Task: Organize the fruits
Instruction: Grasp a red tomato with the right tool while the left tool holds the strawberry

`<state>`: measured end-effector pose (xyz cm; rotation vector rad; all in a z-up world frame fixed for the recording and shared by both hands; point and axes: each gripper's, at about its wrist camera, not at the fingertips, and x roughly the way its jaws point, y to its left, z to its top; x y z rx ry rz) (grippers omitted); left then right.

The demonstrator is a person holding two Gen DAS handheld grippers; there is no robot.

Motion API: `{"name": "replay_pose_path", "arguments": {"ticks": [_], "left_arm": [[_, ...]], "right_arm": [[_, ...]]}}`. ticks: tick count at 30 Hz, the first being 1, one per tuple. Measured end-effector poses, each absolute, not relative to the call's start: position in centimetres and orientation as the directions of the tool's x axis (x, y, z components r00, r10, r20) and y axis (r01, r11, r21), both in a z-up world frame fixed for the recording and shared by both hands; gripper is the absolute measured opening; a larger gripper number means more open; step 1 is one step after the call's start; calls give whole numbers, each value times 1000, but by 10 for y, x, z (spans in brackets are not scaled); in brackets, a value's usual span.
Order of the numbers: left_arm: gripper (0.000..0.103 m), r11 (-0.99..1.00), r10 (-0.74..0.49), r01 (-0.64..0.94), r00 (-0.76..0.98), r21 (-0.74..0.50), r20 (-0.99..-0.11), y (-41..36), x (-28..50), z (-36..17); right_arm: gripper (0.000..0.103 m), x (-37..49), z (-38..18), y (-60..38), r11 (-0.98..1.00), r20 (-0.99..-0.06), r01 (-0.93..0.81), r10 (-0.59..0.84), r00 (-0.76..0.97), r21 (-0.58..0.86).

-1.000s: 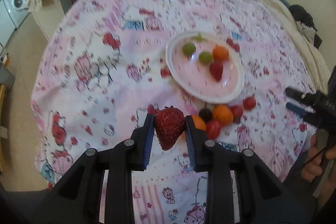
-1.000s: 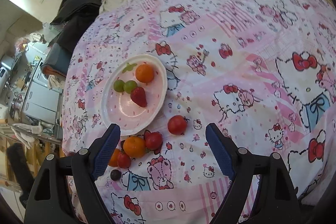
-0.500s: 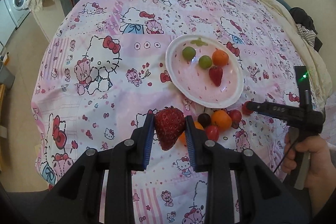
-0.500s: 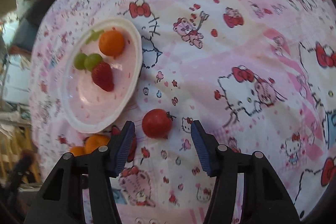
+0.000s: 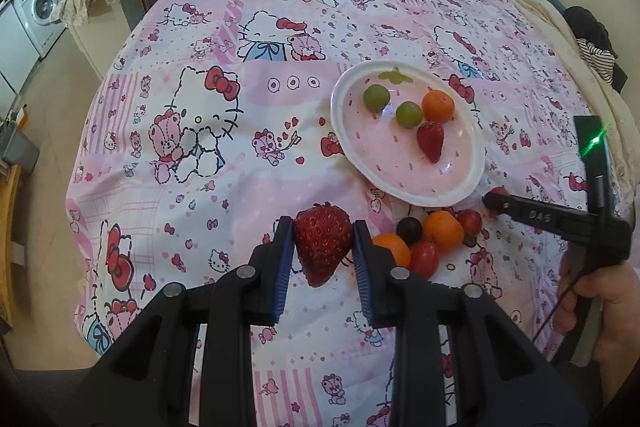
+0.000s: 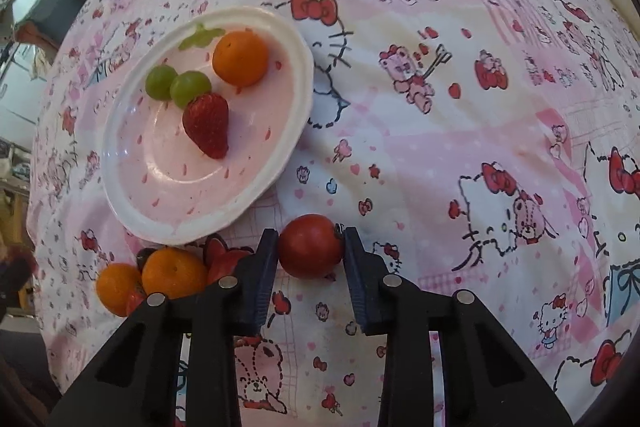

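- My left gripper (image 5: 323,247): black two-finger tongs with blue pads, clamped on a large red strawberry (image 5: 322,242), seeded skin, broad end up, tip down. It hangs above the cloth, short of the plate.
- My right gripper (image 6: 311,246): same make, pads closed against both sides of a round red tomato (image 6: 310,245). It sits low, just beside the plate's near rim; I cannot tell whether it has left the cloth.
- Loose pile (image 5: 430,241) on the cloth between my left tongs and the plate: two small orange citrus, one dark grape, a few small red fruits, all touching or nearly so. Still to be moved.
- White round shallow plate (image 5: 340,115) with a pink speckled centre, resting on the cloth: holds two green grapes (image 5: 393,104), one orange citrus (image 5: 438,105) and one smaller red strawberry (image 5: 431,140), grouped at the far side. The near half is bare.
- Pink patchwork cartoon-cat cloth (image 5: 224,155): covers the whole surface under everything.
- Progress, by my judgement: four pieces plated, two in my tongs, about six left in the pile; roughly a third done.
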<state>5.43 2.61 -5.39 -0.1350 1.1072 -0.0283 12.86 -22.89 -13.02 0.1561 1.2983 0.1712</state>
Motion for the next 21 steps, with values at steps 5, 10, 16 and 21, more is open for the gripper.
{"name": "replay_pose_path", "arguments": {"ticks": [5,10,16,21], "left_arm": [[25,994,-66,-48,456,-98,-888,26,56,-56],[25,995,-42,-56,468,-77,-883,29,57,-58],[25,995,-11,-81,484,-57,-875,36,58,-60],[25,991,11,-119,522,-60,-853,47,58,-53]], "right_arm": [[34,124,-122,-240,968,-929,-9,244,278,252],[34,118,-112,-251,953,-909,21,283,305,304],[34,110,-93,-274,927,-872,75,317,372,368],[34,104,-72,-289,914,-835,101,309,456,393]]}}
